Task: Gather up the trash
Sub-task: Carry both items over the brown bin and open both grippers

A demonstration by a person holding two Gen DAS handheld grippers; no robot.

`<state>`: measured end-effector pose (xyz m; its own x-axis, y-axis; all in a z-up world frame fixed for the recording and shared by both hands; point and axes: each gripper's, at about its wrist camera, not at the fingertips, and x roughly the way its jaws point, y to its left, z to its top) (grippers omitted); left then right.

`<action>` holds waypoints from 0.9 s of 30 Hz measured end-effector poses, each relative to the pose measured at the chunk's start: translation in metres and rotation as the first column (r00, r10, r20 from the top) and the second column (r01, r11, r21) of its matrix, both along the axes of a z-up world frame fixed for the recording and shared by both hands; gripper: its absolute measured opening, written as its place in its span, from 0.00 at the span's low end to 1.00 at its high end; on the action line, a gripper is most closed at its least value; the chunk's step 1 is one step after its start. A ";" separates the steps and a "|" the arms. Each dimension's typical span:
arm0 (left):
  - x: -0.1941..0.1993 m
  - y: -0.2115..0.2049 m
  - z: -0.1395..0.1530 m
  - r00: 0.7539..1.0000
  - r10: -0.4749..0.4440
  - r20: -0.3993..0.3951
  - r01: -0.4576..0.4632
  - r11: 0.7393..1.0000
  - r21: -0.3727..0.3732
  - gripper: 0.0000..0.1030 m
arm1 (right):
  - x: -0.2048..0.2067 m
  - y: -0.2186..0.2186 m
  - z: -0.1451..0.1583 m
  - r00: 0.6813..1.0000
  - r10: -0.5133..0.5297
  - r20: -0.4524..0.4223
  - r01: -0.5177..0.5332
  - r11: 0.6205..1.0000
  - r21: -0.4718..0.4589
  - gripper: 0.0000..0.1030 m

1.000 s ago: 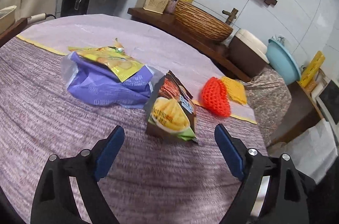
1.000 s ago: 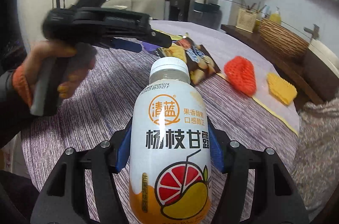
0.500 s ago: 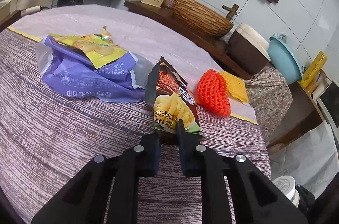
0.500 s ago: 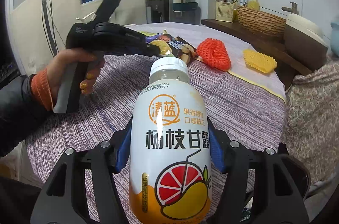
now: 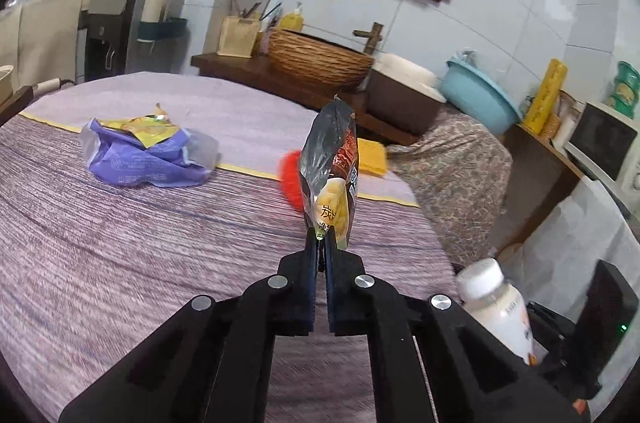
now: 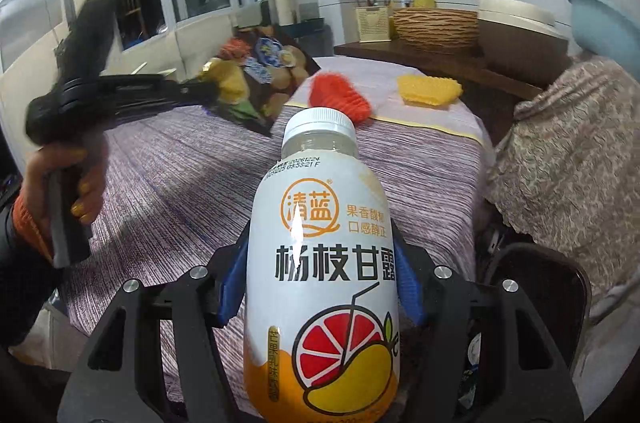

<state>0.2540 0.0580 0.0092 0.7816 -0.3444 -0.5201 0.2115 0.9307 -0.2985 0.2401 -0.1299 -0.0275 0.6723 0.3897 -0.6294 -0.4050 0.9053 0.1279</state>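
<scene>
The dark snack bag is pinched at its bottom edge between the two fingers of the left gripper, which are pressed nearly together on it. The bag stands up from the fingertips, above the purple striped tablecloth and not touching it. Seen from the right wrist, the same bag sticks out beyond the tips of the left gripper, whose handle is held by the left hand.

The white drink bottle with a white cap sits upright between the blue pads of the right gripper, which are closed on both sides of its body. In the left wrist view this bottle appears to the right of the left fingers, low at the table's edge.

Beyond the left fingers and to their left lies a crumpled purple bag with a yellow wrapper on it. Just behind the held bag are a red foam net and a yellow foam net, both on the cloth.
</scene>
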 end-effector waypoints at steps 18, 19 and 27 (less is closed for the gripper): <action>-0.042 -0.158 -0.015 0.949 -0.314 0.028 0.314 0.949 0.001 0.05 | -0.038 -0.145 -0.031 0.919 -0.394 -0.006 0.394 0.919 -0.013 0.60; -0.042 -0.166 -0.018 0.944 -0.329 0.022 0.329 0.944 0.001 0.05 | -0.037 -0.157 -0.038 0.906 -0.423 -0.018 0.423 0.906 -0.024 0.60; -0.032 -0.223 -0.047 0.909 -0.414 -0.045 0.416 0.908 0.053 0.05 | -0.019 -0.205 -0.101 0.846 -0.513 -0.145 0.508 0.858 -0.073 0.60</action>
<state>0.2224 -0.1654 -0.0382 0.5576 -0.6011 -0.5725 0.5734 0.7776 -0.2581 0.2215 -0.3350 -0.1286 0.6646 -0.0029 -0.7472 0.1379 0.9833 0.1188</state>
